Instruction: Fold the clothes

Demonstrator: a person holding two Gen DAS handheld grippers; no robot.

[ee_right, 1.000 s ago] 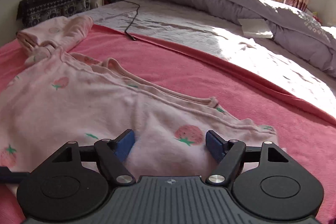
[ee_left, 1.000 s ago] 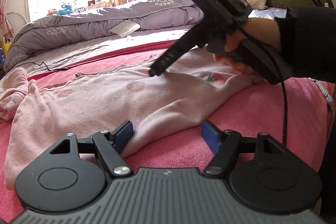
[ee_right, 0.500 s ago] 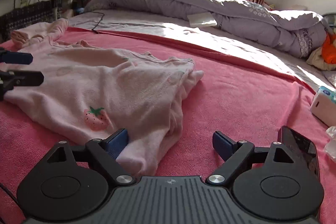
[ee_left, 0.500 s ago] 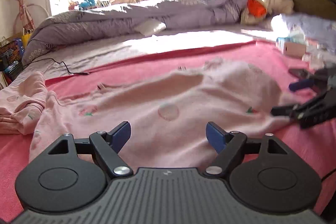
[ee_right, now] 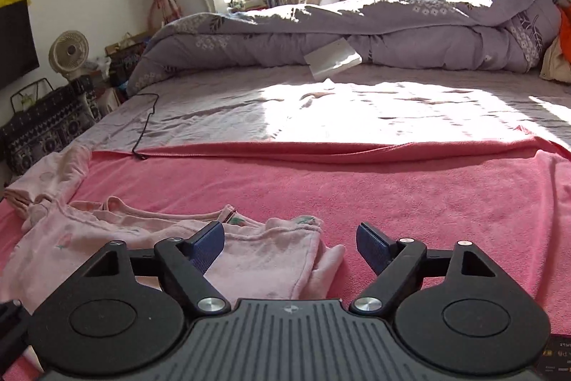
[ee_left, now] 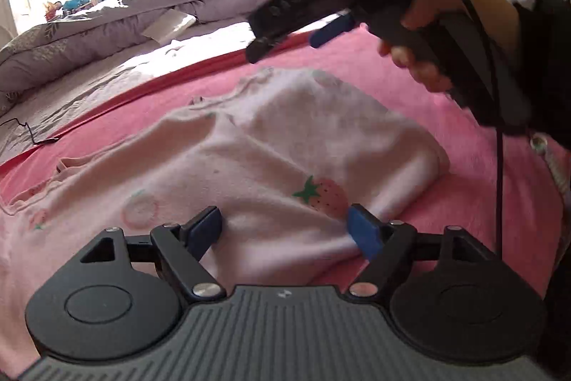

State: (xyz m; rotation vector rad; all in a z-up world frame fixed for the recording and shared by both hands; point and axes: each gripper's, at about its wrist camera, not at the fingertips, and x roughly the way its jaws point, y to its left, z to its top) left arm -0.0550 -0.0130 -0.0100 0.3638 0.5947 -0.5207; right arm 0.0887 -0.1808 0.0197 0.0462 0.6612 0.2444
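Note:
A pale pink garment [ee_left: 271, 145] with strawberry prints lies partly folded on the pink blanket [ee_left: 374, 66]. My left gripper [ee_left: 285, 227] stands open low over its near hem; the fabric lies between the blue pads, which do not press it. A hand in a dark sleeve holds my right gripper [ee_left: 292, 40] in the air above the garment's far end. In the right wrist view the right gripper [ee_right: 289, 245] is wide apart, its jaws closing, with the garment's folded edge [ee_right: 264, 256] below and nothing gripped.
A second pink garment [ee_right: 46, 174] is bunched at the blanket's left end. Beyond the blanket [ee_right: 428, 202] lie a grey sheet, a black cable [ee_right: 146, 127], a white box [ee_right: 333, 58] and a rolled purple quilt [ee_right: 357, 24]. A fan [ee_right: 69, 52] stands by the wall.
The right gripper has risen from the garment's right edge and now hovers above its far end, its view turned toward the window. The left gripper has shifted to the garment's right part.

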